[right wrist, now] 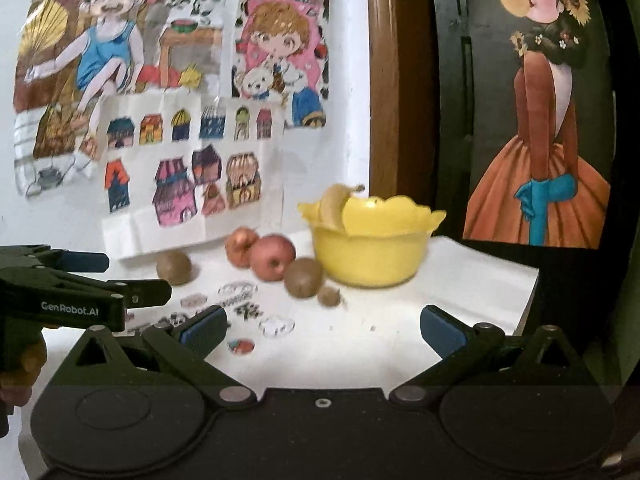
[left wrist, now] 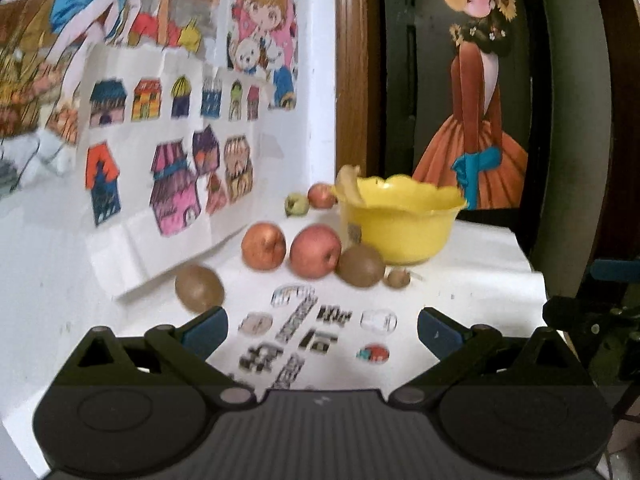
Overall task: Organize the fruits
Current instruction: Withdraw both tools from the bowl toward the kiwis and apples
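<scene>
A white table carried a yellow bowl near its back edge, two red apples touching, two kiwis set apart, a small brown fruit, and stickers scattered in front.

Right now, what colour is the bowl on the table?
Yellow, with a scalloped rim: the bowl shows best in the left wrist view.

Bare counter lay open before the yellow bowl; apples and kiwis crowded its left side, stickers nearer.
</scene>
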Action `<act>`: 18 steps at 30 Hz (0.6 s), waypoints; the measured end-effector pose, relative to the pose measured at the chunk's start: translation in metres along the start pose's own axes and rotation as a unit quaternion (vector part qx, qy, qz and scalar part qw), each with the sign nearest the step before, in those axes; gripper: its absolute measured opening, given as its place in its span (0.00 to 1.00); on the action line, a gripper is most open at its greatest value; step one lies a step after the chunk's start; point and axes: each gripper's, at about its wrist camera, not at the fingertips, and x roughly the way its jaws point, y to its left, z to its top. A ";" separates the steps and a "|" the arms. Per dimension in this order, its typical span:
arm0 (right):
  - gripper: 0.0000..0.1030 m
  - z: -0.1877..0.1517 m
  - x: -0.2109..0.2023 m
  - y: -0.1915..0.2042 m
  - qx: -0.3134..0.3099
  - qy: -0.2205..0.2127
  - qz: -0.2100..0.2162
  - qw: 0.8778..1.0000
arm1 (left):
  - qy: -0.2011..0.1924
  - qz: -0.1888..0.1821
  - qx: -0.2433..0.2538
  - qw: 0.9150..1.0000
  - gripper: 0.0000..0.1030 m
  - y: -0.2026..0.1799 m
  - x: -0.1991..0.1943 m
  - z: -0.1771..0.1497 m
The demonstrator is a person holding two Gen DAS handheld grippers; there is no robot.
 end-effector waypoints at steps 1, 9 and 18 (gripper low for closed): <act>0.99 -0.003 0.000 0.001 0.003 0.005 0.002 1.000 | 0.005 0.001 -0.003 1.000 1.00 0.002 0.000 -0.003; 0.99 -0.020 0.009 0.007 0.015 0.046 0.010 0.999 | 0.033 -0.005 -0.008 0.999 1.00 0.017 -0.005 -0.018; 0.99 -0.028 0.020 0.014 0.014 0.072 0.021 0.997 | 0.055 -0.001 0.005 0.998 1.00 0.027 -0.006 -0.022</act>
